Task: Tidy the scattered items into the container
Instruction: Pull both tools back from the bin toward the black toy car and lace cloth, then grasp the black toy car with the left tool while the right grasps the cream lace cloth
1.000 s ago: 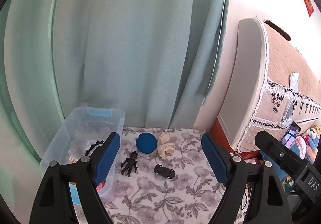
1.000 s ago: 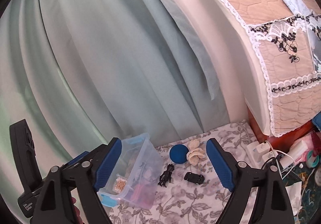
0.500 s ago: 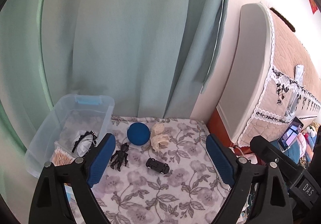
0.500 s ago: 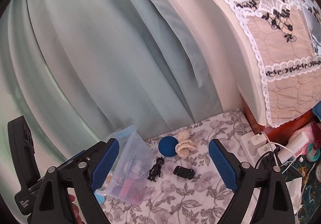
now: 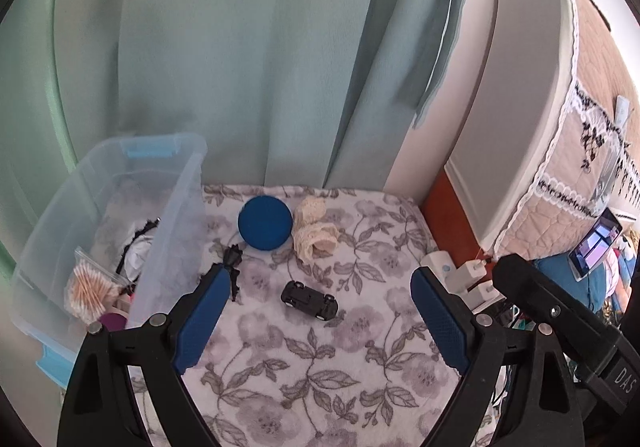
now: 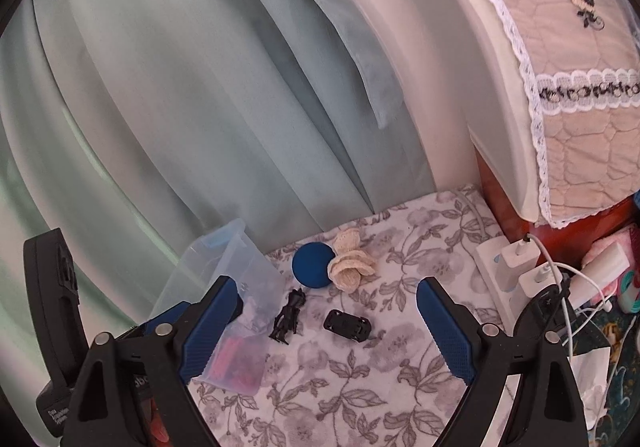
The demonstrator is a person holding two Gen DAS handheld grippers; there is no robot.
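Note:
A clear plastic bin [image 5: 176, 207] [image 6: 224, 259] stands at the left of a floral cloth and holds a bag of cotton swabs [image 5: 90, 291] and other small items. On the cloth lie a blue ball [image 5: 265, 223] [image 6: 313, 265], a cream lace roll [image 5: 314, 234] [image 6: 351, 265], a black figure [image 5: 232, 267] [image 6: 289, 317] and a black toy car [image 5: 309, 299] [image 6: 347, 325]. My left gripper [image 5: 316, 321] is open and empty above the cloth, the car between its fingers in view. My right gripper [image 6: 328, 327] is open and empty, hovering over the car and figure.
Green curtains [image 5: 240, 67] hang behind the cloth. A padded headboard with a lace cover [image 6: 560, 67] stands at the right. A power strip with chargers and cables [image 6: 516, 271] lies at the cloth's right edge. A phone [image 5: 596, 245] is propped further right.
Both grippers have tilted downward and moved closer to the cloth; the items sit larger and more central in both views. Nothing on the cloth has moved.

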